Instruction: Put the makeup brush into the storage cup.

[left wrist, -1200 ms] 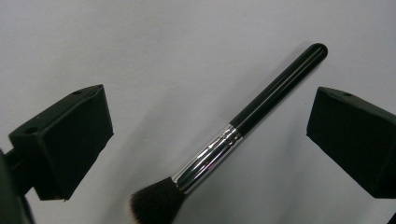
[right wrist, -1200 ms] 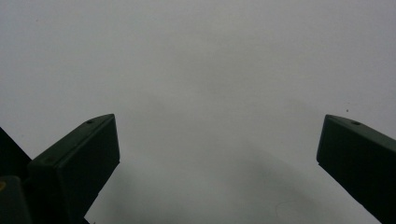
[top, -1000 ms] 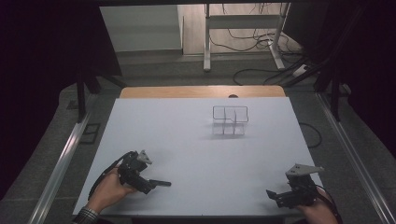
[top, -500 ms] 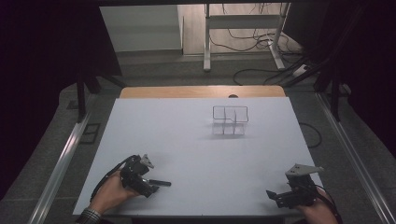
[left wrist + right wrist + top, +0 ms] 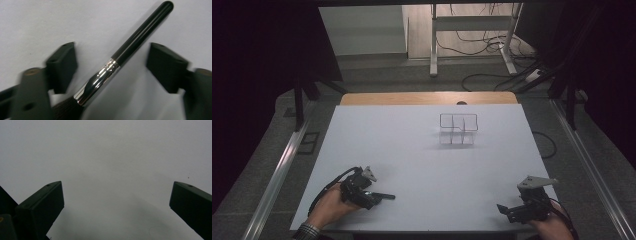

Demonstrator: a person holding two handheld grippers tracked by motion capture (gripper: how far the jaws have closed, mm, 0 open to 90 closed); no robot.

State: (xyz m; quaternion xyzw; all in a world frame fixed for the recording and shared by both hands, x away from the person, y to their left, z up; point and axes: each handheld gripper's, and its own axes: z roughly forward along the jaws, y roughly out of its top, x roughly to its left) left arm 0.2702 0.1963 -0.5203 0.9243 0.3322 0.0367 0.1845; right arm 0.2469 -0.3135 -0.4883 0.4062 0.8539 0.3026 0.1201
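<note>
Closing in since the earlier frame, the left gripper (image 5: 111,65) straddles a black-handled, silver-collared makeup brush (image 5: 120,55) without touching it, released. The brush lies flat on the white surface (image 5: 422,150), handle pointing right. A clear, empty divided organiser (image 5: 458,129) stands well apart. The right gripper (image 5: 116,197) rests low, jaws spread.

table: white top (image 5: 422,150) seen across the frame's middle, wooden strip (image 5: 427,98) at its far edge | organiser: clear, compartmented (image 5: 458,129), set right of centre in the upper half | floor: cables (image 5: 492,47) spread at upper right | stand: white metal legs (image 5: 433,45) seen at top centre | rail: grey (image 5: 277,175) at lower left
</note>
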